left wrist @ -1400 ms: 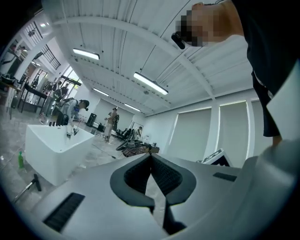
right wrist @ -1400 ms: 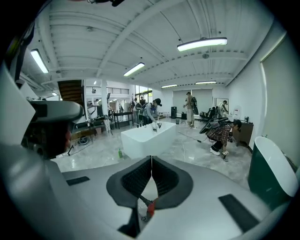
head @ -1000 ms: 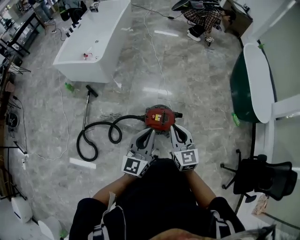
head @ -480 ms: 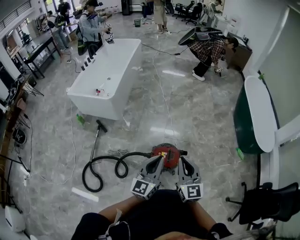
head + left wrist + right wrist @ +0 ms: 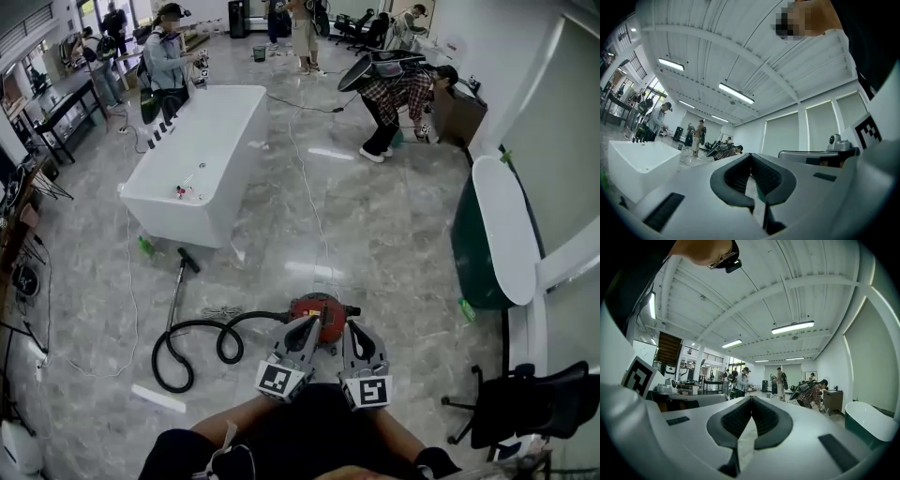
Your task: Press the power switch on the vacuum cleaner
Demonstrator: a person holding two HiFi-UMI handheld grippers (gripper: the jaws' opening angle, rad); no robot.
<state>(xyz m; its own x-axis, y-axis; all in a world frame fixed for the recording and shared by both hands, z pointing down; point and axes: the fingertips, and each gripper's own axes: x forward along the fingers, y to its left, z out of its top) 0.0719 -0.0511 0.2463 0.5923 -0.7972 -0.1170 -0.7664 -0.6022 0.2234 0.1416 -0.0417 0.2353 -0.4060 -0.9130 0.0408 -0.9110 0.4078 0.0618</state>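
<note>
The red vacuum cleaner sits on the marble floor just ahead of me. Its black hose loops off to the left and ends in a wand. In the head view my left gripper and right gripper hang side by side over the vacuum's near edge, hiding part of it. Both stand shut with nothing between the jaws. The left gripper and right gripper views look level across the room toward the ceiling, and neither shows the vacuum. No switch can be made out.
A white bathtub stands at the far left. At the right are a dark green tub with a white rim and a black office chair. A cable runs across the floor to the vacuum. Several people stand or bend at the back.
The head view has tilted up, taking in more of the room. Both grippers stay shut over the vacuum's near side. The vacuum and hose lie where they were.
</note>
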